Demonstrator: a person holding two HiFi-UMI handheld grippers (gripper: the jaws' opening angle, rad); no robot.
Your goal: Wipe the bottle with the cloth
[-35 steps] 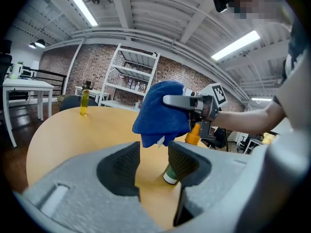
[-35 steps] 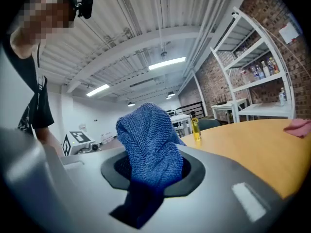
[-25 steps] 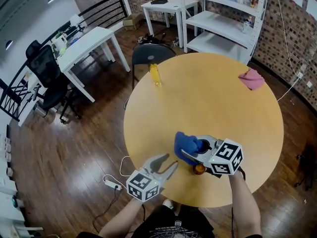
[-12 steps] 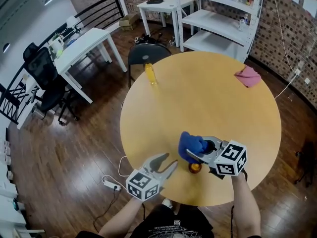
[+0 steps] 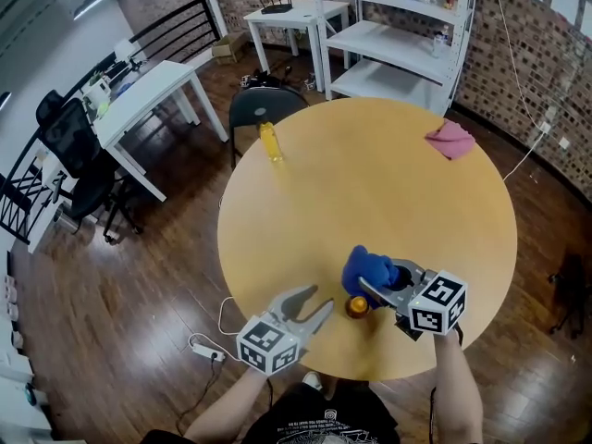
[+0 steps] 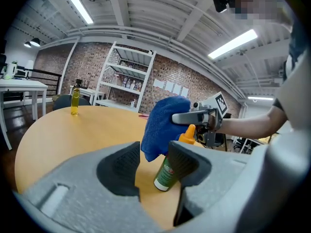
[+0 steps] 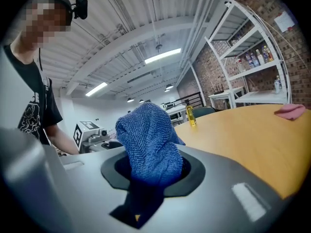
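Blue cloth (image 5: 367,268) beside the orange-capped bottle (image 5: 356,305), near the table's (image 5: 370,183) front edge.
Right claw (image 5: 379,280) clamped on the cloth, close by the bottle's cap; left claw (image 5: 317,301) parted, gripping nothing, bottle just ahead.

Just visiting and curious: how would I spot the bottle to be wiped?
On the round wooden table, look at the near edge, beside the blue cloth. The small bottle there has an orange cap and green label; the far bottle is yellow.
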